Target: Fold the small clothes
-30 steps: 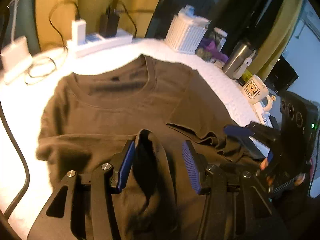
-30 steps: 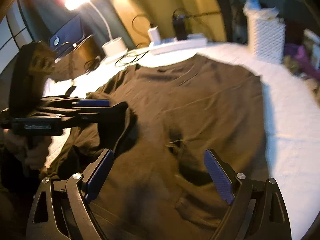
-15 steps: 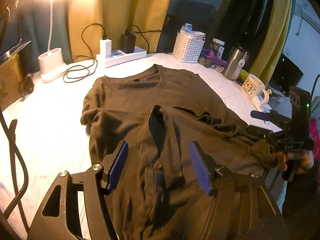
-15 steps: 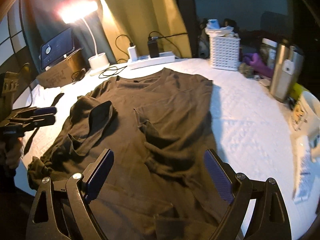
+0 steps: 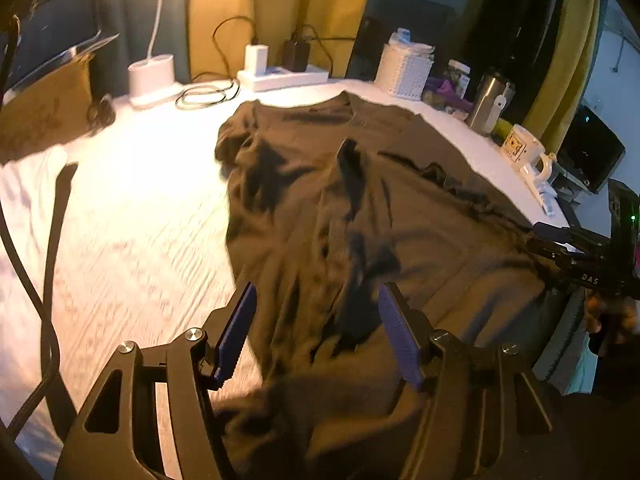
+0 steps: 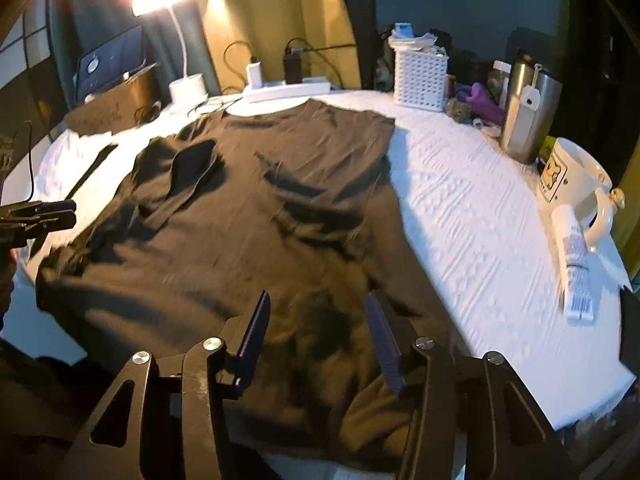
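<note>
Shirt (image 6: 256,216), dark brown, is lying spread on the white worktop (image 6: 472,240), collar toward the far side, both sleeves already turned in over the body and the near hem hanging at the near edge. Judging from that, the sleeve folds are done and the lengthwise fold is coming up: the next move is calling for a firm pinch on the near hem at both corners, then a carry toward the collar with the two hands level so the cloth is not skewing. The left hand-held gripper (image 5: 316,328) is hovering over the near left part of the shirt with its jaws apart, having just been opening; cloth is showing between the pads but they are not pressing on it. The right hand-held gripper (image 6: 316,332) is hanging over the near hem, right of the shirt's middle, and its jaws have just been closing; rumpled cloth is lying between them, yet a gap is showing on both sides, so it is gripping nothing. A mug (image 6: 572,184) and a tube (image 6: 576,264) are sitting to the right on the worktop, well clear of the shirt.
</note>
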Demonstrator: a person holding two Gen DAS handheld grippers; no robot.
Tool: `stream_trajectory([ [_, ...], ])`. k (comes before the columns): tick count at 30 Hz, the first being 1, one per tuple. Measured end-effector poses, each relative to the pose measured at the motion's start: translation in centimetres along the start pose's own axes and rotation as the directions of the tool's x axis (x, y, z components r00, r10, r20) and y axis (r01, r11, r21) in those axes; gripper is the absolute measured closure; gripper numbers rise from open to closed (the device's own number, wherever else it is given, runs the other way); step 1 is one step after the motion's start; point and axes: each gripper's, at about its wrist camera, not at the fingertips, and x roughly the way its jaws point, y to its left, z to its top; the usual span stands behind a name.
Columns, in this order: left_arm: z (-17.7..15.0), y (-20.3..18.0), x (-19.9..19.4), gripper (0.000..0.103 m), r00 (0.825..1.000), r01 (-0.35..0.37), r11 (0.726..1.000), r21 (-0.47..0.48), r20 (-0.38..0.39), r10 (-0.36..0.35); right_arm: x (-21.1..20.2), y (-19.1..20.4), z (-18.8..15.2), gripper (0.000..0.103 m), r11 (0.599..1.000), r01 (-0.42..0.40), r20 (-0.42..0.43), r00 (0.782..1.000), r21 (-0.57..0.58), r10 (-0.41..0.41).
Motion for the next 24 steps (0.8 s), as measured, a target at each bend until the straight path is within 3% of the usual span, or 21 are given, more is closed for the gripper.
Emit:
stream_trajectory([
  [3,-1.4,0.5,-0.1,0.040,1.000,-0.023,1.000,-0.005,-0.019,0.023,0.3,0.4,-1.0,0.057,1.000,0.016,-0.022,1.000,-0.009,-0.016],
  [8,-3.0,1.4,-0.1,0.040,0.997,-0.063,0.998,-0.023,-0.047,0.062,-0.4,-0.4,-1.4,0.058,0.999,0.032,-0.008,0.999,0.024,-0.032],
  [17,-3.8,1.6,-0.6,0.040,0.998,-0.051,0.998,-0.032,-0.033,0.050,-3.4,-6.3,-2.9,0.058,0.973,0.159,0.006,0.987,0.165,-0.162],
  [24,-3.7,1.3,-1.2,0.040,0.998,-0.054,0.998,-0.018,-0.027,0.053,-2.3,-5.5,-2.9,0.058,0.983,0.096,0.012,0.995,0.156,-0.099],
])
